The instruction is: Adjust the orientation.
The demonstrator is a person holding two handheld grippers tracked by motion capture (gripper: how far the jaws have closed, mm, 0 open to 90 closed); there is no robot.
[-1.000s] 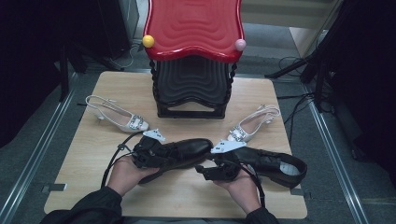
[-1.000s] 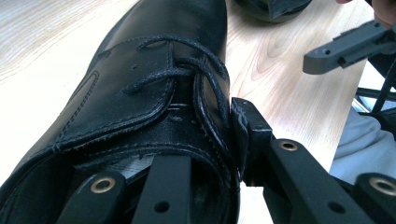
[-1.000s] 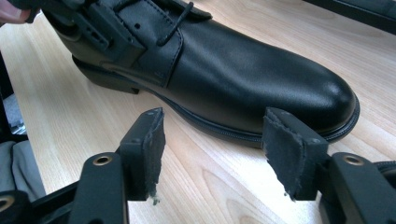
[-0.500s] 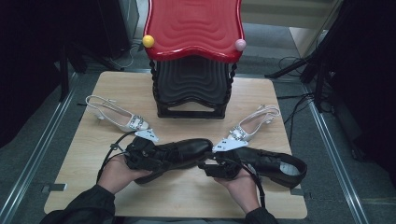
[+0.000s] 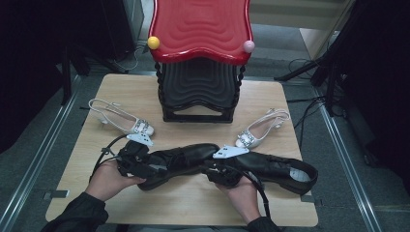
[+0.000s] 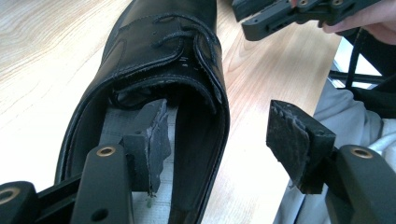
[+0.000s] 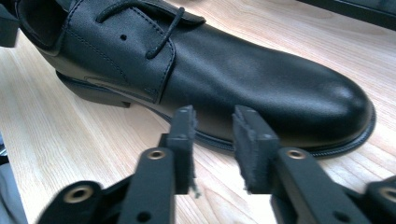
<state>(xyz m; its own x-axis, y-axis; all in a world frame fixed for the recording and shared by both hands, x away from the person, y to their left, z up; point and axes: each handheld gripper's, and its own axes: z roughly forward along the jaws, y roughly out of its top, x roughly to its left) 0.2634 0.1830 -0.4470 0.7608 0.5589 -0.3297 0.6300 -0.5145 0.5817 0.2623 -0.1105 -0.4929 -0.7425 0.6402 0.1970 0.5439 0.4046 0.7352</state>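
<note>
We take the left black shoe [image 5: 179, 159] as the reference landmark. It lies on the wooden table [image 5: 193, 203], in front of the red-topped rack [image 5: 200, 63], with its long axis running across the table: heel toward the left gripper [image 5: 138, 162], toe toward the right gripper [image 5: 225, 169].

Left gripper: its jaws have just been opening and now stand wide. In the left gripper view, one pad [image 6: 152, 135] sits inside the shoe's heel opening, and the other pad [image 6: 289, 140] stands clear of the outer wall. The collar wall lies between them, but neither pad presses on it, so we treat the shoe as released.

Right gripper: its jaws have just been closing. In the right gripper view, the two pads [image 7: 184, 140] stand close together with a gap between them and nothing in it. They point at the side of the shoe's toe, just short of its sole edge.

The second black shoe [image 5: 280, 169] lies beyond the landmark's toe, on the right hand's side. Two white heeled sandals [image 5: 125, 121] [image 5: 258, 130] lie behind the landmark, one on each side of the rack.

We judge that the right gripper is nearer the toe and the left nearer the heel. Any coming grasp turns on approaching across the shoe's long axis.
</note>
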